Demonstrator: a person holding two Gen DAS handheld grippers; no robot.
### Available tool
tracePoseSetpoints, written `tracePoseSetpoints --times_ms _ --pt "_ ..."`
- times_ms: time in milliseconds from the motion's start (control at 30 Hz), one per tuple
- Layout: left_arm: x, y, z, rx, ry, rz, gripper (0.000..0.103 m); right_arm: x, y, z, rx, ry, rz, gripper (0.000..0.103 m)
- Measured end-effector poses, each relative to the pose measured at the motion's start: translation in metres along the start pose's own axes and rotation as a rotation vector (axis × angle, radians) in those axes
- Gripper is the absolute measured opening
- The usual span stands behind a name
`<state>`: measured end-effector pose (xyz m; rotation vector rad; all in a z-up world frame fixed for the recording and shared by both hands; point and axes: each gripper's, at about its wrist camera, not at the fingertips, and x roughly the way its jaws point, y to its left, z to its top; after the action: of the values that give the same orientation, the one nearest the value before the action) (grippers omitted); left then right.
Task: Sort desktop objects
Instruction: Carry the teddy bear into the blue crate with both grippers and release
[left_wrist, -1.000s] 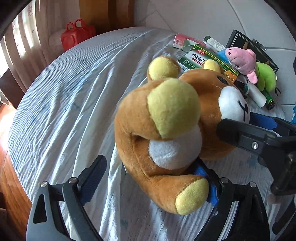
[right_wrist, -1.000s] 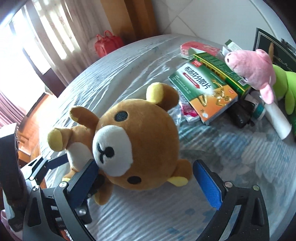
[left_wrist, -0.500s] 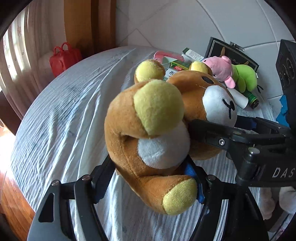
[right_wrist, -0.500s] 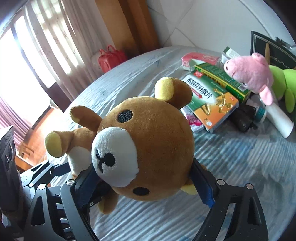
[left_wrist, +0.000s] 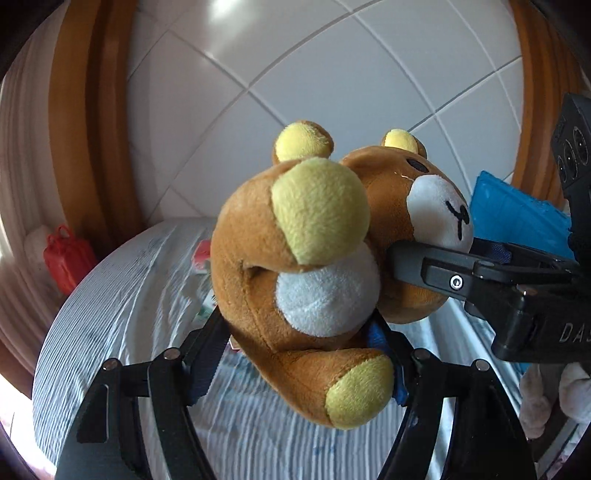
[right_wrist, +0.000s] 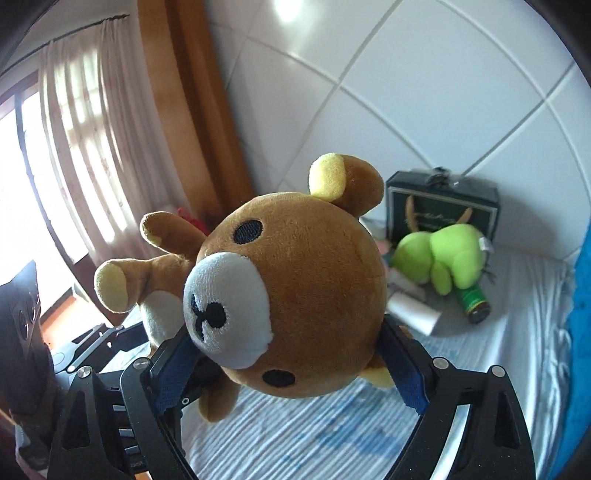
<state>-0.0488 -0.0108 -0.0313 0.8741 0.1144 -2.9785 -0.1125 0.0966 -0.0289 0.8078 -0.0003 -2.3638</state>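
A brown plush bear (left_wrist: 295, 266) with yellow paws and a white muzzle hangs in the air above the striped cloth (left_wrist: 122, 302). My left gripper (left_wrist: 297, 328) is shut on its body, one blue pad on each side of the belly and leg. My right gripper (right_wrist: 286, 339) is shut on the bear's head (right_wrist: 295, 280), pads pressing both cheeks. In the left wrist view a right gripper finger (left_wrist: 424, 258) lies against the bear just under the muzzle. In the right wrist view the left gripper (right_wrist: 110, 336) shows at the lower left, under the bear's body.
A green plush toy (right_wrist: 443, 254), a black box (right_wrist: 443, 210), a green bottle (right_wrist: 474, 302) and a white tube (right_wrist: 410, 314) sit at the cloth's far end by the tiled wall. A blue object (left_wrist: 517, 218) stands at the right. A red bag (left_wrist: 68, 254) lies far left.
Both grippers closed onto the bear and lifted it off the cloth. Both views rose and tilted up, so the tiled wall now fills the background.
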Motion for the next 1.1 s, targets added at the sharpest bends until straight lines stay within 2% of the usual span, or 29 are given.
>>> tracePoseSetpoints --times_ms 167,333,467,600,733,833,933,1000,1100 --pt "-0.007 -0.079 0.041 0.108 -0.071 -0.177 0.072 -0.091 -0.055 0.017 0.074 -0.114 -0.161 0.091" --pt "-0.015 -0.178 0.07 0.218 -0.108 -0.358 0.072 -0.185 -0.109 0.017 0.168 -0.212 -0.334 0.091" --pt "-0.022 -0.261 0.084 0.3 -0.108 -0.492 0.072 -0.256 -0.152 0.004 0.238 -0.267 -0.472 0.091" --pt "-0.026 -0.346 0.084 0.371 -0.078 -0.592 0.072 -0.318 -0.198 -0.016 0.313 -0.29 -0.597 0.091" --pt "-0.029 -0.408 0.084 0.417 -0.038 -0.65 0.072 -0.367 -0.245 -0.039 0.386 -0.294 -0.664 0.091" --pt "-0.028 -0.448 0.083 0.448 -0.012 -0.661 0.072 -0.39 -0.28 -0.057 0.434 -0.291 -0.677 0.091" --pt "-0.028 -0.481 0.074 0.509 0.008 -0.625 0.072 -0.4 -0.304 -0.068 0.457 -0.298 -0.668 0.091" --pt "-0.024 -0.49 0.069 0.528 0.015 -0.598 0.074 -0.403 -0.315 -0.073 0.468 -0.29 -0.673 0.103" --pt "-0.023 -0.496 0.061 0.534 0.028 -0.574 0.077 -0.406 -0.322 -0.084 0.484 -0.305 -0.686 0.103"
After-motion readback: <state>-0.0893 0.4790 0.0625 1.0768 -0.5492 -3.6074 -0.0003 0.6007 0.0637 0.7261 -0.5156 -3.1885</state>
